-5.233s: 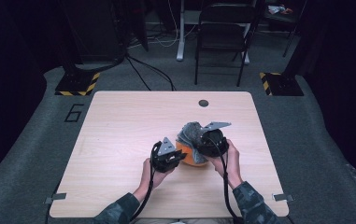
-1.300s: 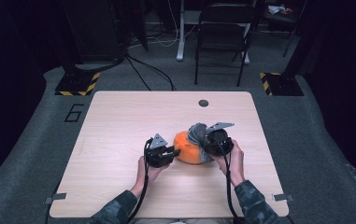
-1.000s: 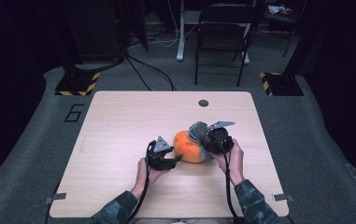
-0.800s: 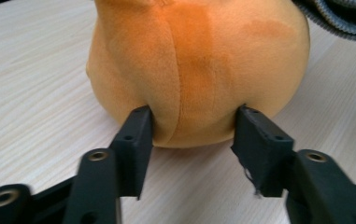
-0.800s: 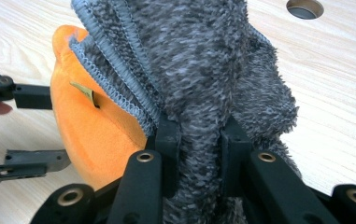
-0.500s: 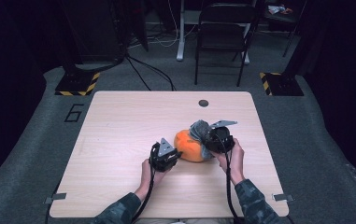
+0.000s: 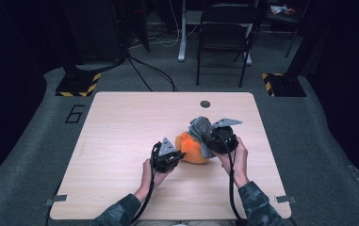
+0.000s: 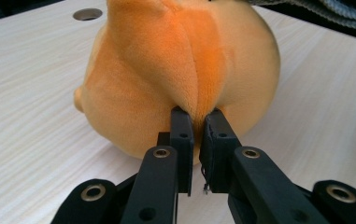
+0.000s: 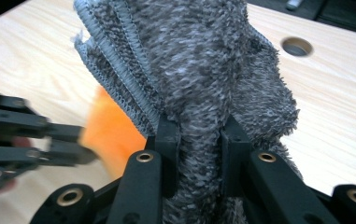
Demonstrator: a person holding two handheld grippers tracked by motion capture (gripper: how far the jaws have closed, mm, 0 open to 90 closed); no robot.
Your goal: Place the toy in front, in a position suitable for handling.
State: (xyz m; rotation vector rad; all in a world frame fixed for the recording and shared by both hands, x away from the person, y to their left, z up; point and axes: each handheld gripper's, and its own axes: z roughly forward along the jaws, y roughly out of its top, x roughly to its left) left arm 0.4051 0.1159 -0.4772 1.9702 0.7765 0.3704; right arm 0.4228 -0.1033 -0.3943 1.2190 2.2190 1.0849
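While one orange plush toy (image 7: 192, 148) lies on the single wooden table (image 7: 120, 127) at about four o'clock from its centre, two grippers work on it. At the toy's eight o'clock, the left gripper (image 8: 197, 123) has just been closing its jaws and now pinches a fold of orange plush. At the toy's two o'clock, the right gripper (image 9: 198, 135) is clamped on one grey fuzzy cloth (image 9: 203, 70) draped against the toy.

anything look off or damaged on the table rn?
Nothing damaged or spilled. The grey cloth is bunched up, pinched in the right gripper, partly draped over the orange plush toy. The left gripper has just closed, pinching a fold of the plush. The table looks fine.
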